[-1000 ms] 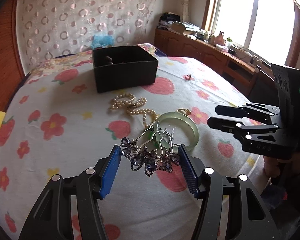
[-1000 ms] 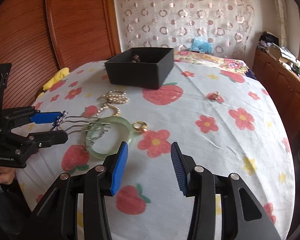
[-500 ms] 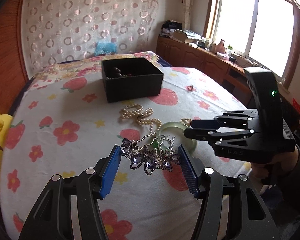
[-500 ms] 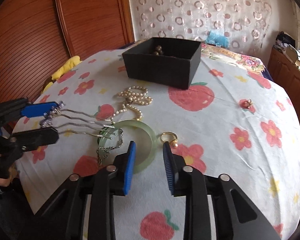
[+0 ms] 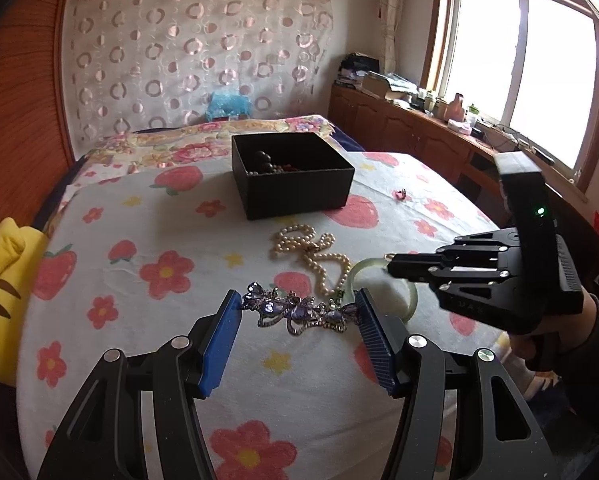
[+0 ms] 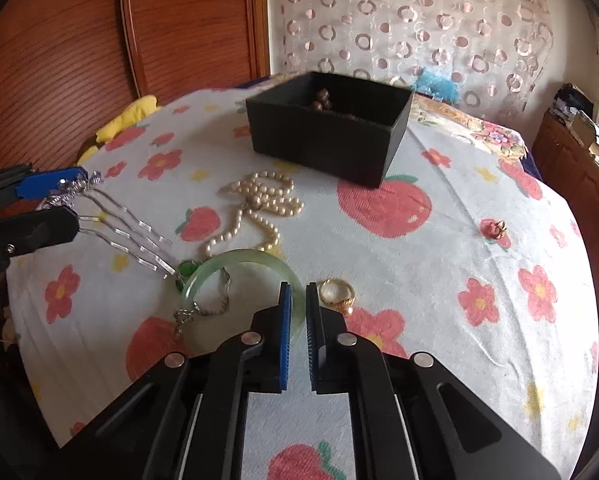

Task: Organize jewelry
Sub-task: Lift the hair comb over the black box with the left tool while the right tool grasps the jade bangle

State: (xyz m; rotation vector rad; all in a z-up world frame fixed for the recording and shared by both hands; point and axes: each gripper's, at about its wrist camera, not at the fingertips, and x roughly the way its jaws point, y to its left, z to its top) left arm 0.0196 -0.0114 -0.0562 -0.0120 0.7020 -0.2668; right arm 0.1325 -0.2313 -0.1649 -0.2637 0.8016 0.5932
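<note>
Jewelry lies spread on a bed (image 6: 479, 184) covered with a white sheet printed with strawberries and flowers. The left tool (image 5: 297, 312) holds a silver hair comb (image 5: 295, 311) with purple stones across its blue pads; in the right wrist view the long silver prongs of the comb (image 6: 135, 236) point out over the sheet, toward the green bangle. The right tool (image 6: 295, 302) has just been closing its jaws, and now the blue pads press on the near rim of the green bangle (image 6: 219, 268), which lies flat on the sheet. A thin silver chain (image 6: 203, 308) with a small green pendant lies partly inside the bangle and across its left side. Just right of the bangle rests a gold ring (image 6: 336, 293). A pearl necklace (image 6: 259, 208) lies in a loose heap between the bangle and the black box (image 6: 327, 144), which stands open at the far side with dark beads inside. A small piece of jewelry (image 6: 498, 229) lies alone at the right, well apart from the rest; I cannot tell what it is. A yellow plush toy (image 5: 3, 300) is at the left edge of the bed.
</note>
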